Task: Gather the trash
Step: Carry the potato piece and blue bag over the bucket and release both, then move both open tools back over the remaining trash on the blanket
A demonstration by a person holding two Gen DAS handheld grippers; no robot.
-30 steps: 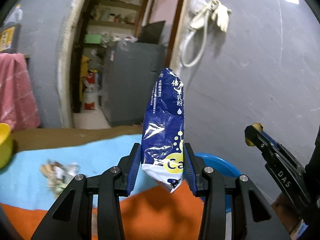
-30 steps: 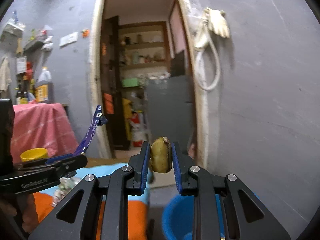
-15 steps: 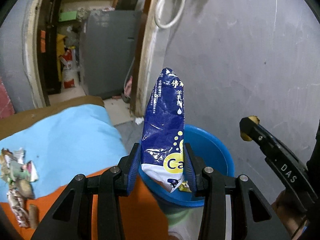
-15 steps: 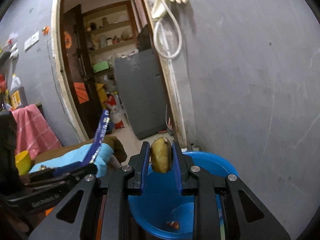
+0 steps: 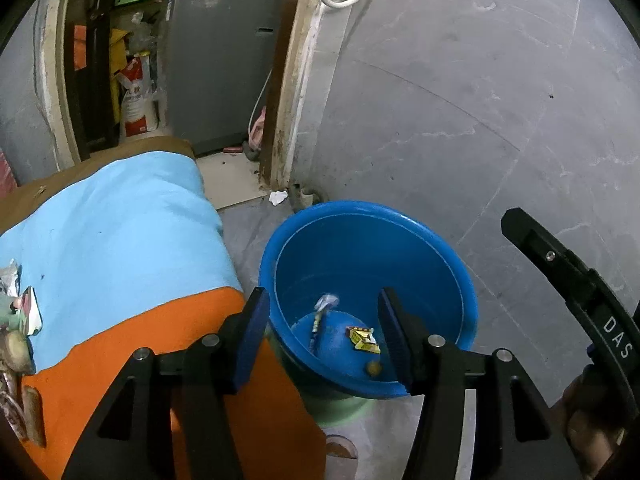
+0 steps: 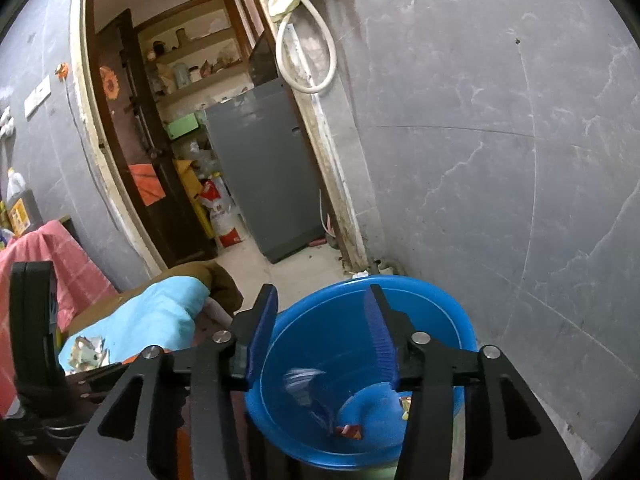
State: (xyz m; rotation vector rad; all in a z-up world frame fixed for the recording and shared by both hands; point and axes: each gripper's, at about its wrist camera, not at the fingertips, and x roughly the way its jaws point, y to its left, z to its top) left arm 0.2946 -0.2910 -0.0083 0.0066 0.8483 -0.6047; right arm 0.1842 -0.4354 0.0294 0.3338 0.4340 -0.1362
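You are holding both grippers over the blue bucket (image 5: 460, 268). The left gripper (image 5: 324, 332) is standing partly open with nothing between its jaws, which have just been opening. The right gripper (image 6: 322, 330) is doing the same, also empty. The trash is lying in the bucket: a blurred blue packet (image 6: 308, 384), a small yellow wrapper (image 5: 363, 338).
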